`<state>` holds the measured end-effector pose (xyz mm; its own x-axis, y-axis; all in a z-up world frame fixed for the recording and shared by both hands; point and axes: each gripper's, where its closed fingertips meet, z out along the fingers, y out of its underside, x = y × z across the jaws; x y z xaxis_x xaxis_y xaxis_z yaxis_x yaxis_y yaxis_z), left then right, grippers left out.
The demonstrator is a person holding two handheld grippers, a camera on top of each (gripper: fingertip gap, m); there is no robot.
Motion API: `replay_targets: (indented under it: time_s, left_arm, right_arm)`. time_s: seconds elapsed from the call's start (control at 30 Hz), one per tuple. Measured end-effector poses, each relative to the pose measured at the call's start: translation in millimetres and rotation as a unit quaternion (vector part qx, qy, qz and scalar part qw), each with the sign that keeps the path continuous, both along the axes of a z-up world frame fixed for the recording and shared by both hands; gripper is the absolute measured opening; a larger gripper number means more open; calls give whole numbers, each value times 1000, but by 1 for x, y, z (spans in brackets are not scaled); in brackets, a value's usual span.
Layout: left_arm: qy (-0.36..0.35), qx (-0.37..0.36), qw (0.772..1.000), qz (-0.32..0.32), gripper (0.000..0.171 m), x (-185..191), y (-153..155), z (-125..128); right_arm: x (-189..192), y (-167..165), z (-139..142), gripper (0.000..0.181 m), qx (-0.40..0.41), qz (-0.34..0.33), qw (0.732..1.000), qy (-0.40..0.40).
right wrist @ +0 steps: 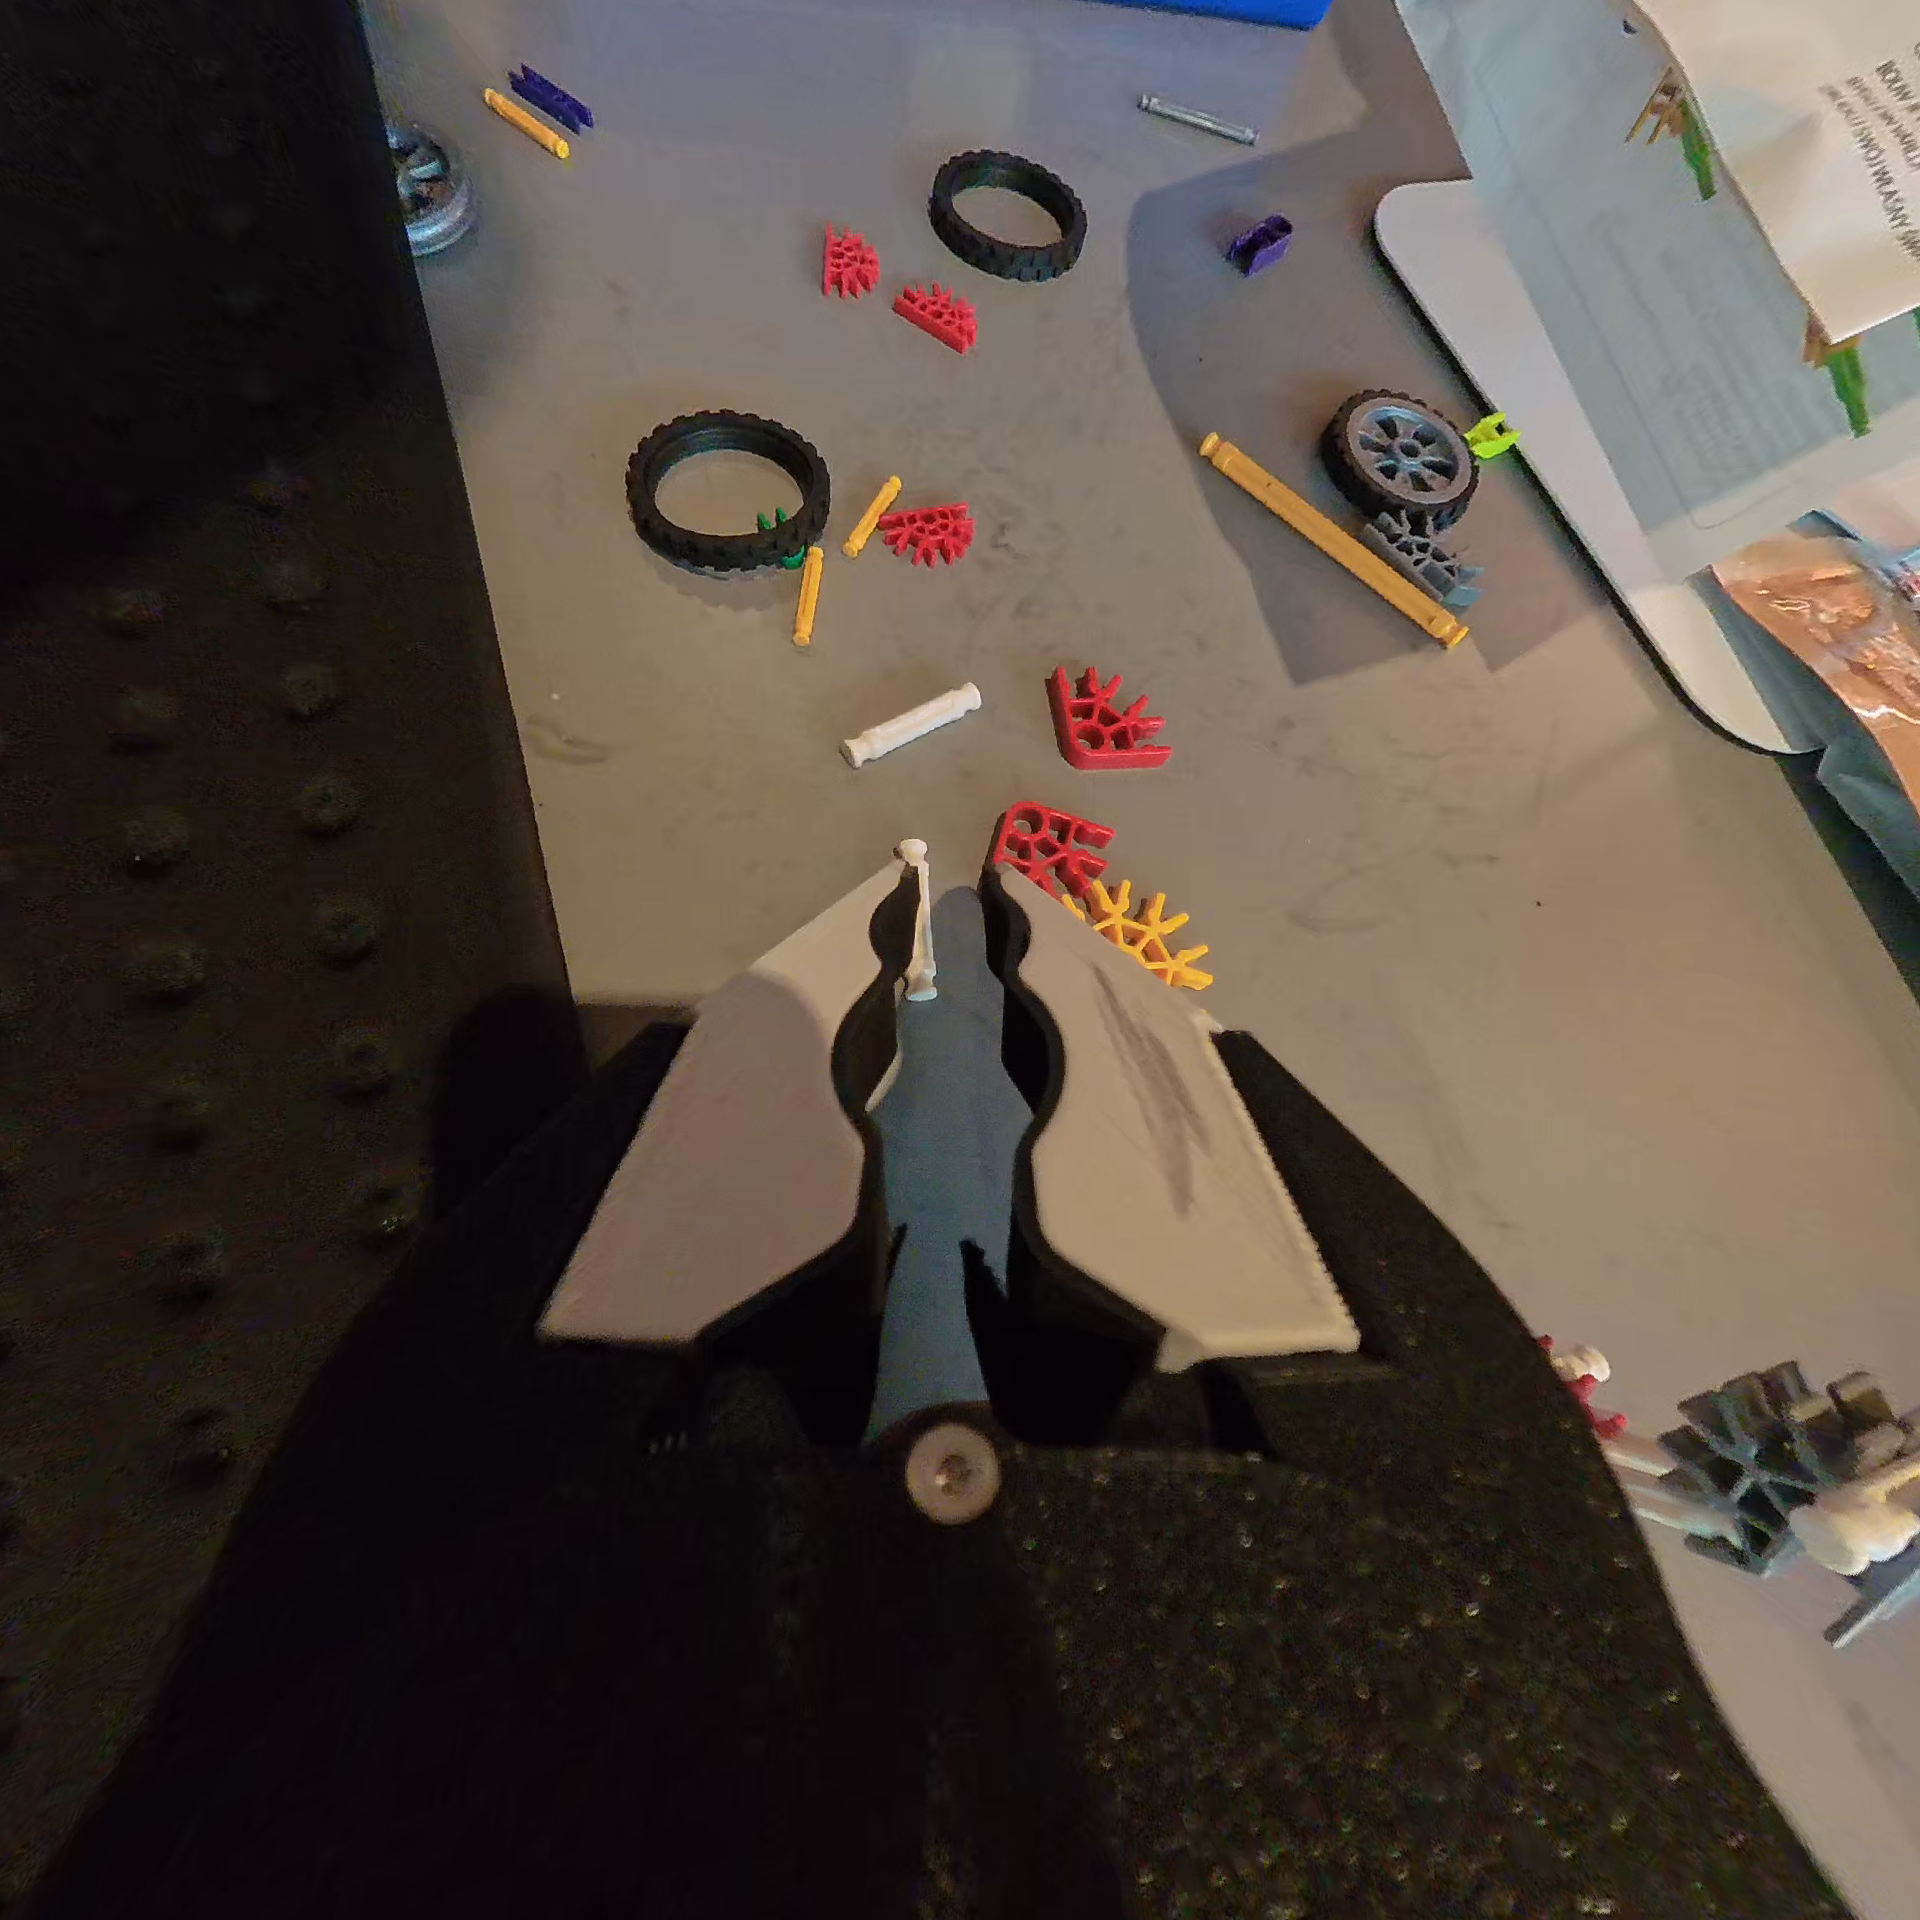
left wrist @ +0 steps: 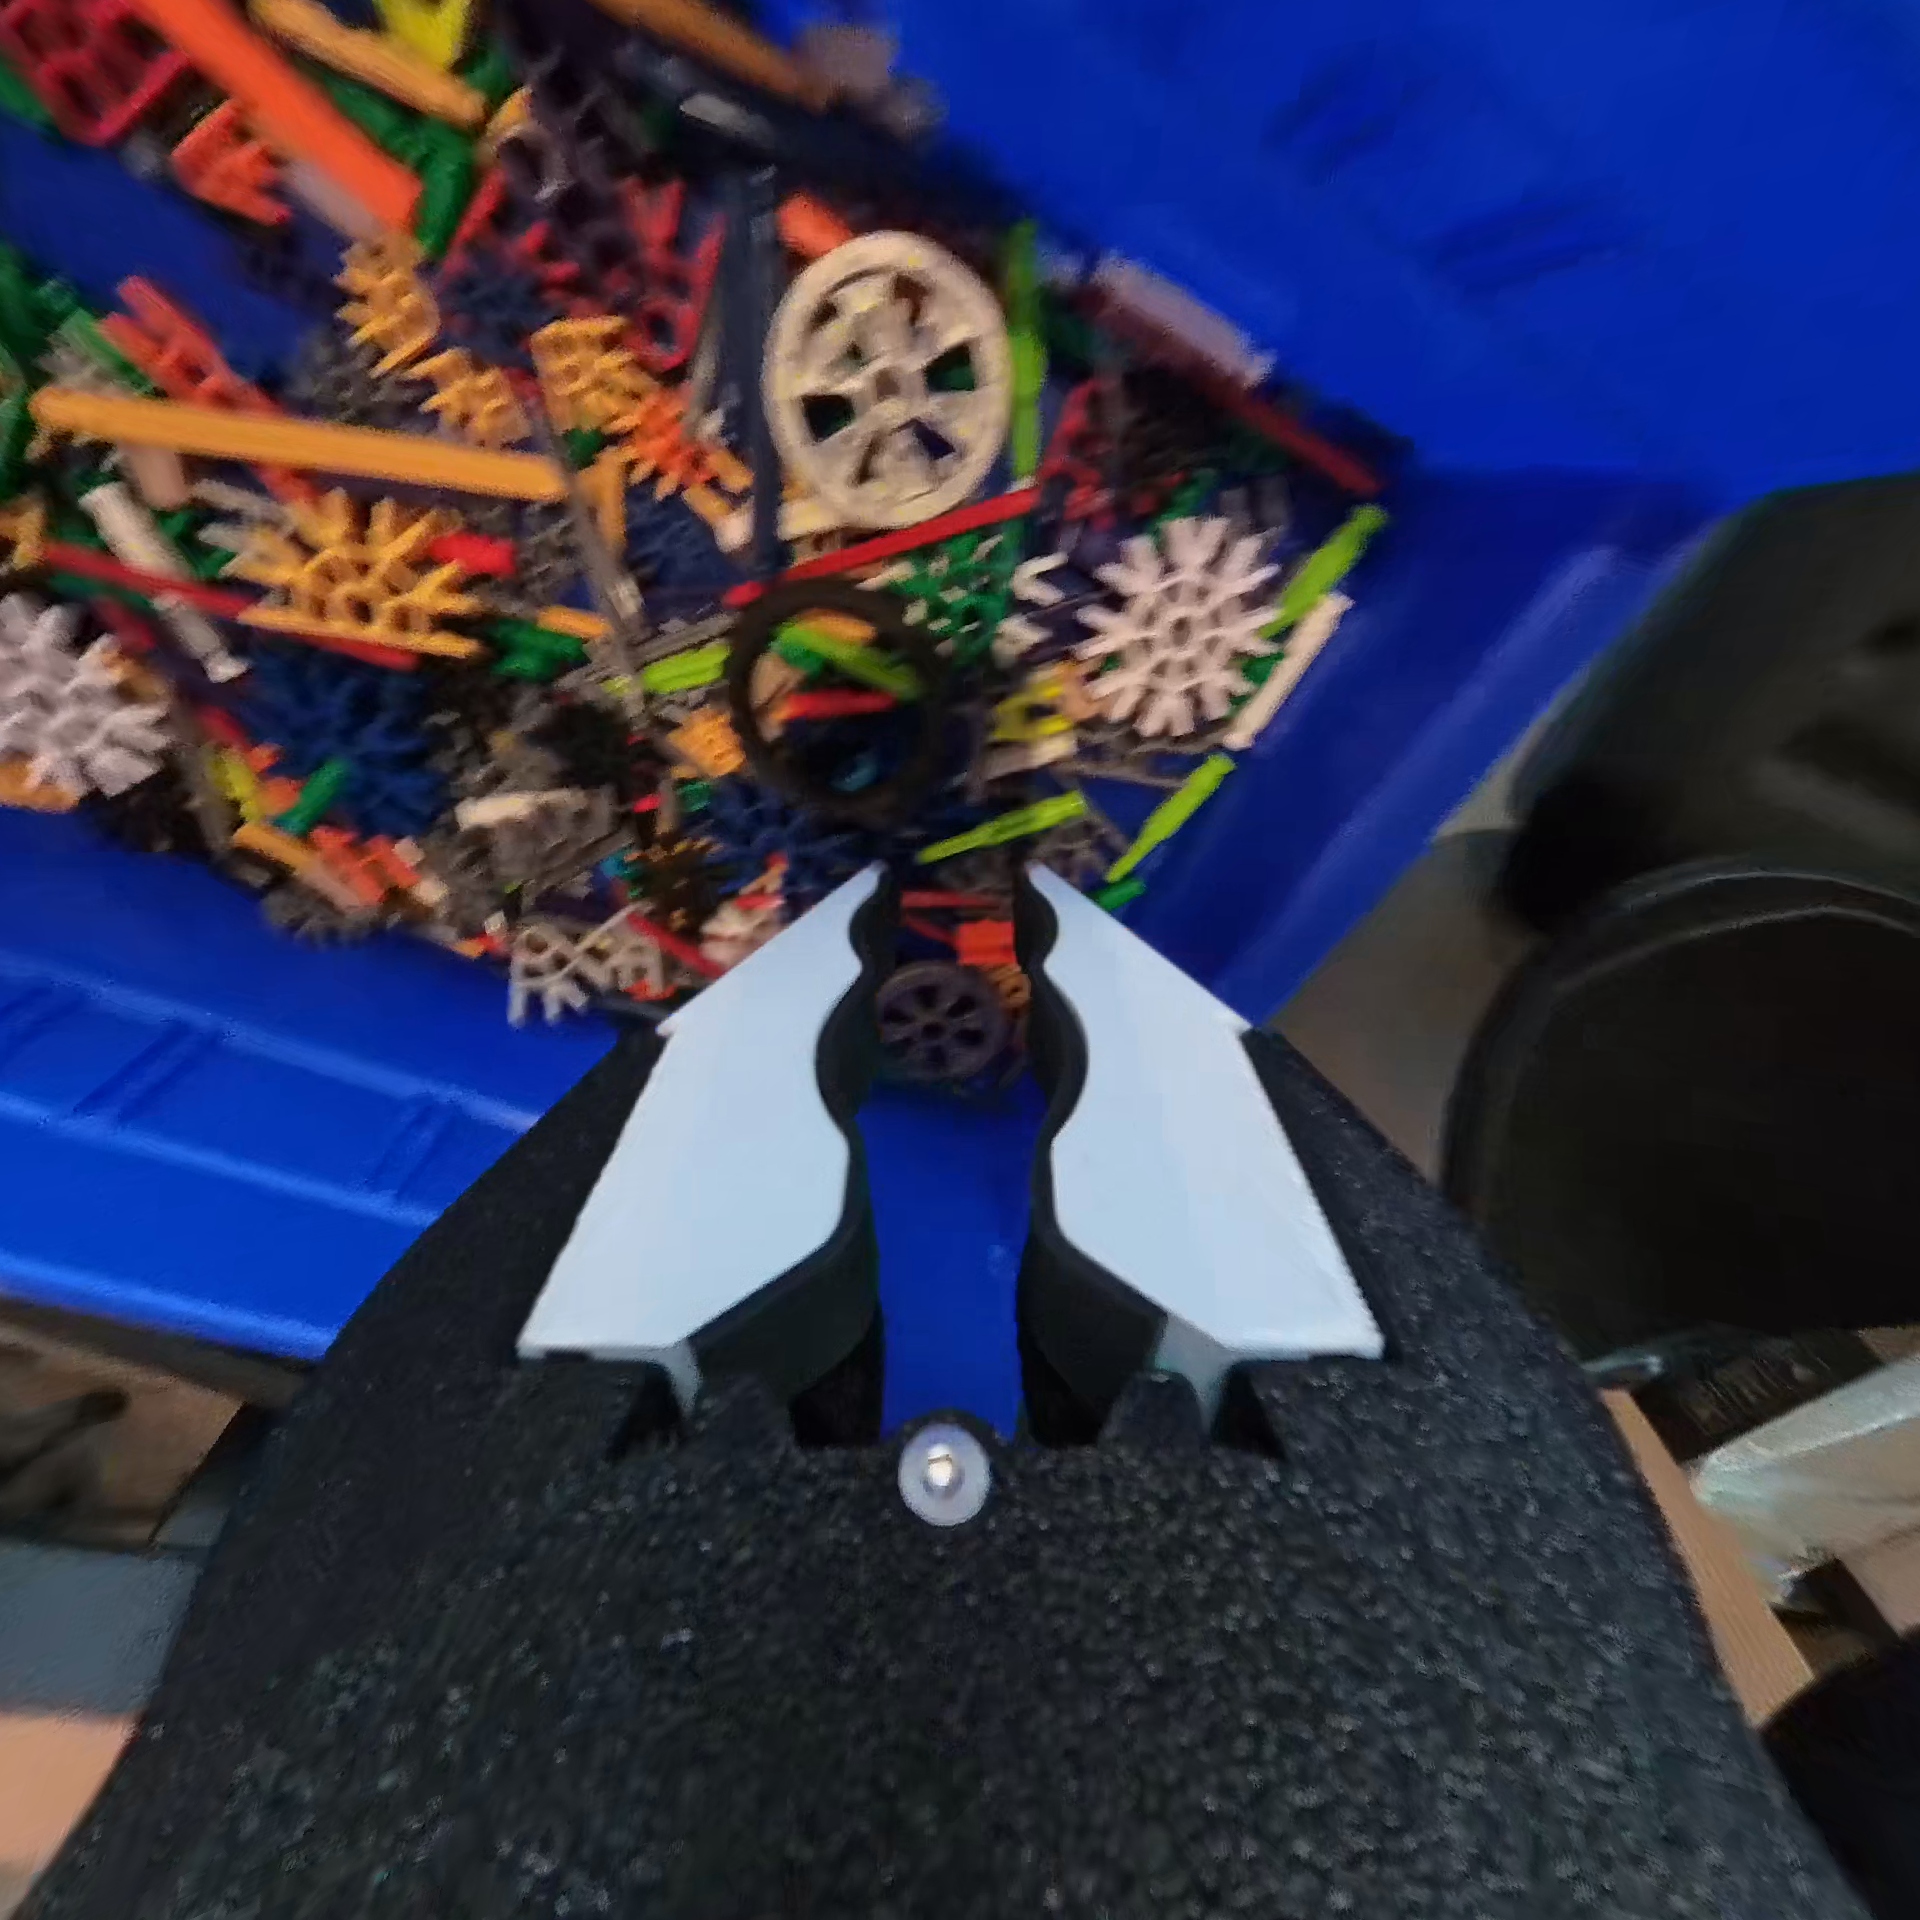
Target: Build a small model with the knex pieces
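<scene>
jaws of left gripper (left wrist: 954,883) parted, grasping nothing, tips poised above blue bin (left wrist: 1455,260) heaped with coloured construction pieces. small dark spoked wheel (left wrist: 940,1018) seen in the gap between the tips; black tyre ring (left wrist: 836,707) at 12 o'clock from them, pale spoked wheel (left wrist: 888,379) farther along the same line, white snowflake connector (left wrist: 1179,629) at 1 o'clock. jaws of right gripper (right wrist: 948,883) parted too, low over grey surface (right wrist: 1403,935). thin white rod (right wrist: 918,925) lying against the inner edge of the left-hand finger, whether pinched cannot tell. red connector (right wrist: 1044,847) just beside the right-hand tip at 1 o'clock, yellow connector (right wrist: 1148,930) touching it. short white rod (right wrist: 909,724) at 12 o'clock, well apart; black tyre (right wrist: 727,494) at 11 o'clock.
</scene>
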<state>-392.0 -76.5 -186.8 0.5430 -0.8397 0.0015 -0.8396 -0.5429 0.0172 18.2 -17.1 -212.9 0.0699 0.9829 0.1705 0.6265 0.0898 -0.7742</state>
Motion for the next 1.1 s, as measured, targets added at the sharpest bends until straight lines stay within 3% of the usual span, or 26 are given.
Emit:
replay_targets:
  time_s: [0.2,0.33,0.5,0.9,1.1]
  left_arm:
    - [-32,-2,999,-26,21,24,-13,-19]
    - [-16,9,1000,-8,27,16,-9,-33]
    - [11,52,998,20,38,4,7,-32]
    - [-32,32,997,56,20,4,2,-38]
    - [-17,62,997,50,5,1,2,-38]
  right_arm:
    - [0,1,-3,12,0,-3,1000,-10]
    - [0,2,-5,12,3,-5,1000,-17]
    - [0,2,-6,12,3,-7,1000,-20]
    - [0,3,-3,12,2,-7,1000,-9]
    - [1,3,-1,12,1,-5,1000,-2]
